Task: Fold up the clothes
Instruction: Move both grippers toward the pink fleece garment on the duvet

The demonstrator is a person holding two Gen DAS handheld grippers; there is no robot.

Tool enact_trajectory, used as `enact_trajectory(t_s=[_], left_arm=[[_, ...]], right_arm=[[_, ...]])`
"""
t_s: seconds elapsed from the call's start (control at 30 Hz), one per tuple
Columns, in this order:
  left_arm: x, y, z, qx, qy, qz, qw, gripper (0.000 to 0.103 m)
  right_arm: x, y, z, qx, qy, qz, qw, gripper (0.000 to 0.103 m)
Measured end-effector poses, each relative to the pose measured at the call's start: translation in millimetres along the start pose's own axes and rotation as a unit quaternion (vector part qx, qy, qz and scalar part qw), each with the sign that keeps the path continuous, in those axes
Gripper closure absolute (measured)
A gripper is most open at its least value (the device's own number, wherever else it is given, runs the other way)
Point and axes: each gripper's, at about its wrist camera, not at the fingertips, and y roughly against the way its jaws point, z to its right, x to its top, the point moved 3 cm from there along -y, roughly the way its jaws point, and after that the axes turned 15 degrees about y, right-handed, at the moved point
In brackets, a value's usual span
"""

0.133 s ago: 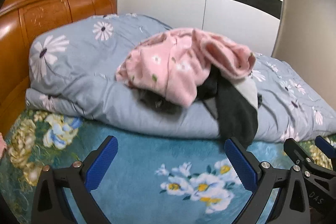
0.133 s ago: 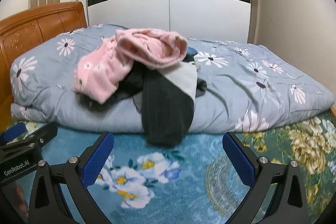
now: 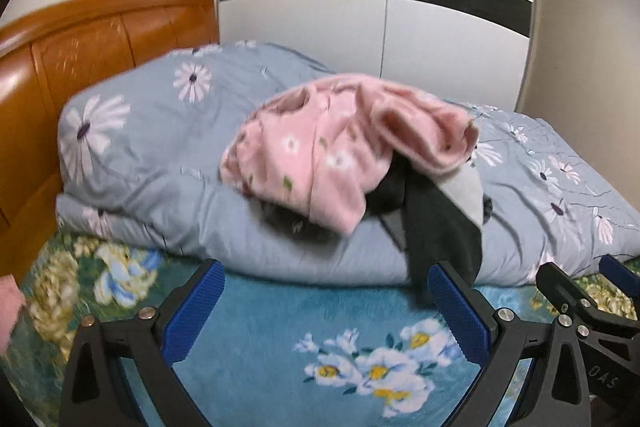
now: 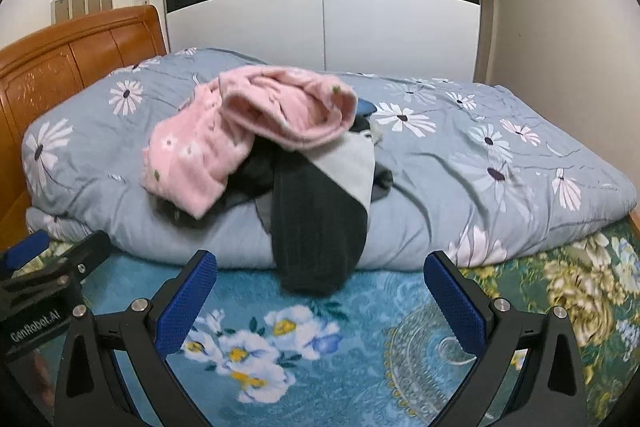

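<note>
A heap of clothes lies on a folded grey-blue flowered quilt [image 3: 168, 171]. On top is a pink flowered garment [image 3: 320, 163], also in the right wrist view [image 4: 208, 151]. Under it a dark grey and light grey garment [image 3: 440, 227] hangs down the quilt's front [image 4: 320, 227]. My left gripper [image 3: 324, 307] is open and empty, low over the blue flowered blanket, short of the heap. My right gripper [image 4: 320, 299] is open and empty, in front of the dark garment's hanging end. Each gripper shows at the edge of the other's view.
The blue and green flowered blanket [image 4: 312, 347] covers the bed in front of the quilt. A wooden headboard [image 3: 80, 59] stands at the left. A white wardrobe with a black band [image 4: 320, 7] is behind the bed. A bit of pink cloth [image 3: 10, 303] shows at the far left.
The left wrist view has shifted slightly; the heap and both grippers stay as they were.
</note>
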Motion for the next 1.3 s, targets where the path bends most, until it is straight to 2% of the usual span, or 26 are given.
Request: enact_trajectory(t_s=[0.13, 0.27, 0.47, 0.57, 0.7, 0.83, 1.13, 1.3], left_arm=[[38, 25, 20, 0.000, -0.002, 0.005, 1.0000, 0.000], [75, 50, 35, 0.021, -0.017, 0.041, 0.9988, 0.000], [108, 101, 37, 0.021, -0.037, 0.081, 0.9958, 0.000], [123, 129, 49, 0.018, -0.048, 0.094, 0.9943, 0.000], [140, 152, 51, 0.003, -0.026, 0.086, 0.9960, 0.000], [160, 160, 47, -0.001, -0.025, 0.071, 0.9971, 0.000], [206, 160, 29, -0.025, -0.004, 0.053, 0.9983, 0.000], [232, 151, 17, -0.019, 0.012, 0.047, 0.9986, 0.000]], right_arm=[[16, 6, 6, 0.004, 0.001, -0.006, 1.000, 0.000], [49, 19, 19, 0.025, -0.015, -0.001, 1.000, 0.000], [117, 70, 24, 0.029, -0.013, 0.022, 0.999, 0.000], [131, 87, 25, 0.025, -0.023, 0.036, 0.999, 0.000], [147, 100, 22, 0.013, -0.002, 0.033, 0.999, 0.000], [162, 112, 16, 0.014, 0.014, 0.025, 1.000, 0.000], [192, 129, -2, 0.030, -0.004, 0.023, 0.999, 0.000], [207, 124, -15, 0.040, -0.012, 0.013, 0.999, 0.000]])
